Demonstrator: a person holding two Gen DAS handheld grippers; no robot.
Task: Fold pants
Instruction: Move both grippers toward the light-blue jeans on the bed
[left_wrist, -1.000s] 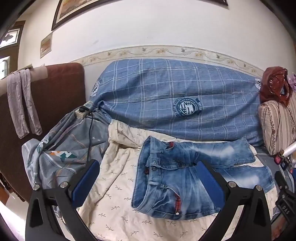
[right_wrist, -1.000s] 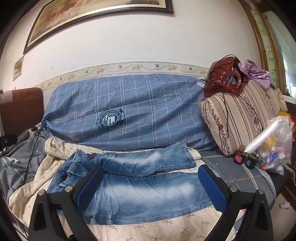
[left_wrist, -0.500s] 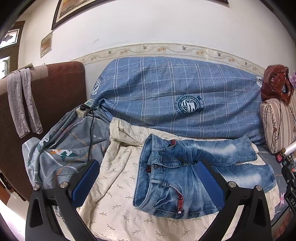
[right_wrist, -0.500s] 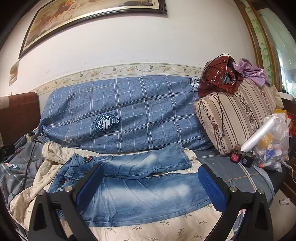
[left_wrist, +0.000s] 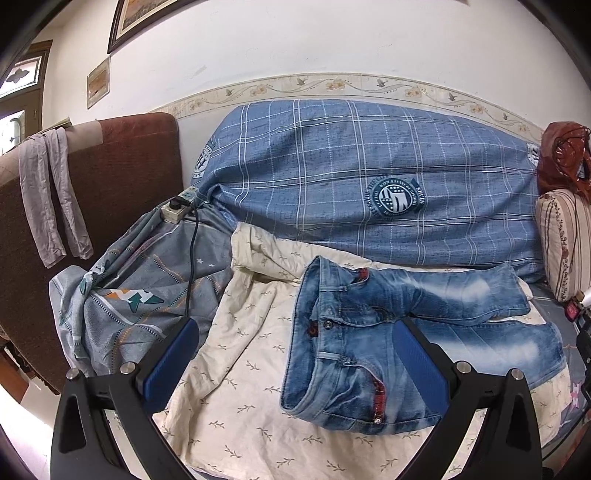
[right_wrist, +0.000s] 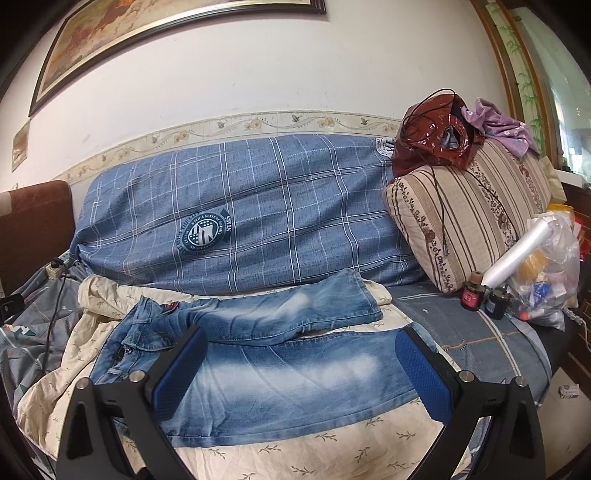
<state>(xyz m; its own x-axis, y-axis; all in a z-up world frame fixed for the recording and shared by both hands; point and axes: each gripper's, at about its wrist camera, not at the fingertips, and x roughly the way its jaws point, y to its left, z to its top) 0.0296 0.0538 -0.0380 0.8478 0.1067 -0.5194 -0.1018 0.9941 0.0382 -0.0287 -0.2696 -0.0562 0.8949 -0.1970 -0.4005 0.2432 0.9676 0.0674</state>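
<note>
Faded blue jeans lie spread on a cream leaf-print sheet, waistband to the left, legs running right. They also show in the right wrist view, with the far leg lying crooked across the near one. My left gripper is open and empty, held above the waistband end. My right gripper is open and empty, held above the near leg.
A blue plaid bolster lies along the wall behind the jeans. A striped cushion with a red bag, small bottles and a plastic bag are at the right. A grey blanket, power strip and cord are at the left.
Both grippers have drawn back and up a little from the jeans, so the whole scene sits lower in each view. The jeans have not moved.
</note>
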